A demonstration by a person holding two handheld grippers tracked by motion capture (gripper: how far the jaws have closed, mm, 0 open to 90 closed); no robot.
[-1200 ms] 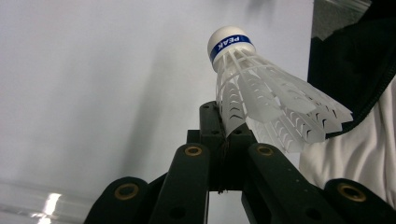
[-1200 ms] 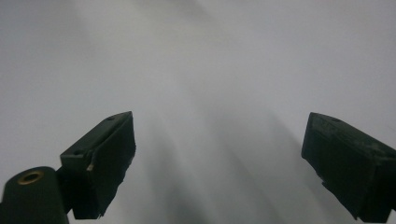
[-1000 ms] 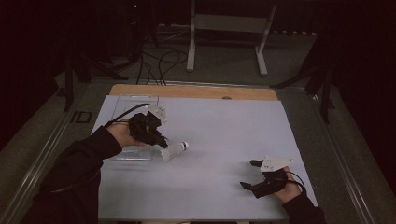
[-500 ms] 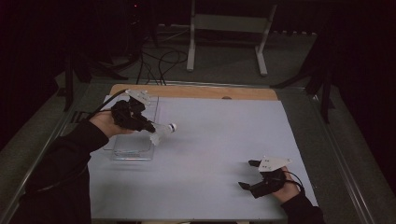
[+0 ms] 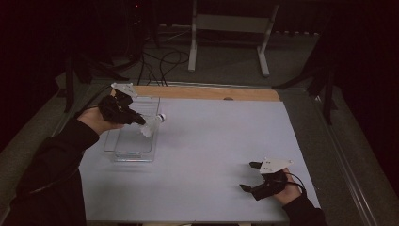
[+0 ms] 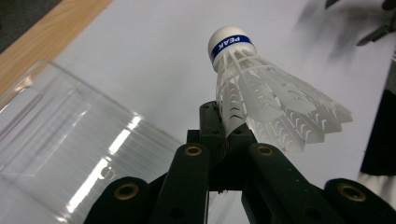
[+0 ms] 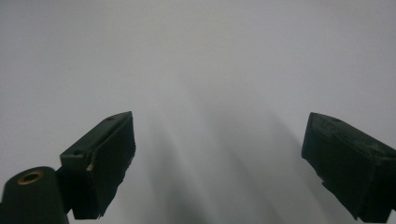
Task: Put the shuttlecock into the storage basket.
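"PEAK" band on held shuttlecock [image 6: 261, 100]

- Looks like a lab or recording room set up for data capture, dim and dark beyond the lit table [image 5: 211, 141].
- White sheet covering the tabletop, bare wooden strip [image 5: 207, 92] showing along the far edge.
- Grey carpeted floor at the far side, loose black cables [image 5: 162, 61] trailing across it.
- Pale metal stand [image 5: 230, 28] on two legs at the far centre, dark stand legs [image 5: 70, 77] at far left and far right.
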